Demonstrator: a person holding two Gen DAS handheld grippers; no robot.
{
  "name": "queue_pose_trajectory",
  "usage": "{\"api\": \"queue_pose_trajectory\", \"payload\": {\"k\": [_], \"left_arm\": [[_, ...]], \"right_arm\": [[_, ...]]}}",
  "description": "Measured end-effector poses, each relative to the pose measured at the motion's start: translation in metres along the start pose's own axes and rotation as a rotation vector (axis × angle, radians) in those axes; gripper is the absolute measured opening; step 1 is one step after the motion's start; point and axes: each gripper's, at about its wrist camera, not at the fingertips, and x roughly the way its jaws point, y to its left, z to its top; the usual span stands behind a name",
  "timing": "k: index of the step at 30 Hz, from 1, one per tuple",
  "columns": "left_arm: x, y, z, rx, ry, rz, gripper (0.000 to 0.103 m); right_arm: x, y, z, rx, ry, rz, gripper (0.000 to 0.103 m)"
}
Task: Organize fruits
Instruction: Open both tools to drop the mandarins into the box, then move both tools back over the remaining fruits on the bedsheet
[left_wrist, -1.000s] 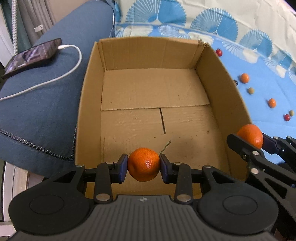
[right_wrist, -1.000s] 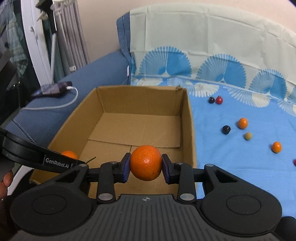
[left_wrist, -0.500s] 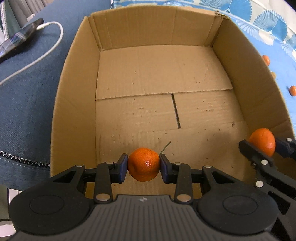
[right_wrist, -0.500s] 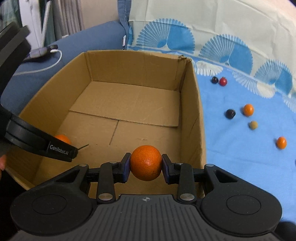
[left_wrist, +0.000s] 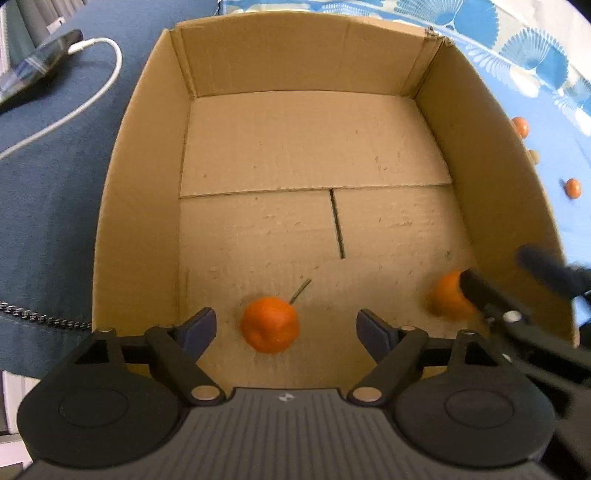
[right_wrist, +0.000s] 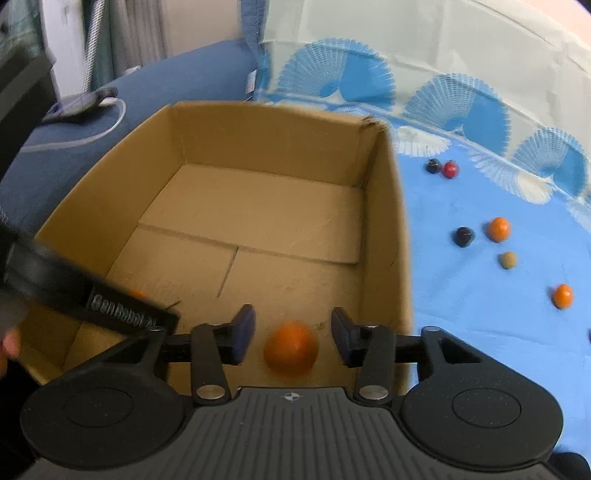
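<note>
Two oranges are being released inside the cardboard box (left_wrist: 147, 206) at this moment. The left gripper (left_wrist: 286, 328) is being held over the near end of the box, and its jaws are opening; the stemmed orange (left_wrist: 269, 325) is lying between them, apart from both pads, on the box floor. The right gripper (right_wrist: 291, 334) is being held over the near right corner, and its jaws are likewise opening; the second orange (right_wrist: 291, 350) is being shown blurred between them, touching neither pad. In the left wrist view, that second orange (left_wrist: 448, 297) is being partly covered by the right gripper's near finger. The box is being supported on a bed, between a dark blue cushion (left_wrist: 48, 177) and a light blue patterned sheet (right_wrist: 480, 288). Several small fruits are being left on the sheet, well apart from the box, including a small orange one (right_wrist: 498, 229), a dark one (right_wrist: 463, 236) and a red one (right_wrist: 450, 169). A phone (left_wrist: 33, 70) with a white cable (left_wrist: 88, 103) is lying on the cushion.
</note>
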Motion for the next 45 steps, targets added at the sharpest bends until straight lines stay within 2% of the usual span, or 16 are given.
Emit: {"api": "queue_pose_trajectory", "payload": {"k": [2,5,7,11,14,16,20,28,38,45], "left_arm": [[-0.008,-0.003,-0.001,0.016,0.003,0.026,0.090],[-0.030,-0.004,-0.008,0.025,-0.040,0.024,0.092],[-0.051,-0.005,-0.017,0.019,-0.082,0.019,0.103],[-0.088,-0.011,-0.040,0.025,-0.167,0.033,0.103],[-0.101,-0.013,-0.067,-0.002,-0.185,0.056,0.103],[-0.108,-0.017,-0.081,-0.004,-0.182,0.035,0.103],[-0.127,-0.022,-0.098,-0.007,-0.234,0.056,0.103],[-0.153,-0.032,-0.116,0.002,-0.319,0.058,0.103],[-0.171,-0.036,-0.130,0.006,-0.363,0.066,0.103],[-0.174,-0.036,-0.131,0.006,-0.374,0.075,0.103]], "right_arm": [[-0.013,-0.006,0.003,0.012,-0.025,0.003,0.076],[-0.041,-0.010,0.004,0.022,-0.070,0.001,0.090],[-0.062,-0.011,-0.001,0.027,-0.104,0.010,0.092],[-0.102,-0.008,-0.020,0.059,-0.134,0.026,0.098],[-0.122,-0.007,-0.028,0.052,-0.139,0.058,0.099],[-0.132,-0.005,-0.031,0.042,-0.171,0.045,0.101],[-0.152,-0.003,-0.037,0.037,-0.223,0.035,0.101],[-0.190,-0.001,-0.055,0.015,-0.315,0.015,0.102],[-0.213,-0.001,-0.066,0.008,-0.375,0.014,0.102],[-0.216,0.000,-0.069,0.008,-0.385,0.017,0.102]]}}
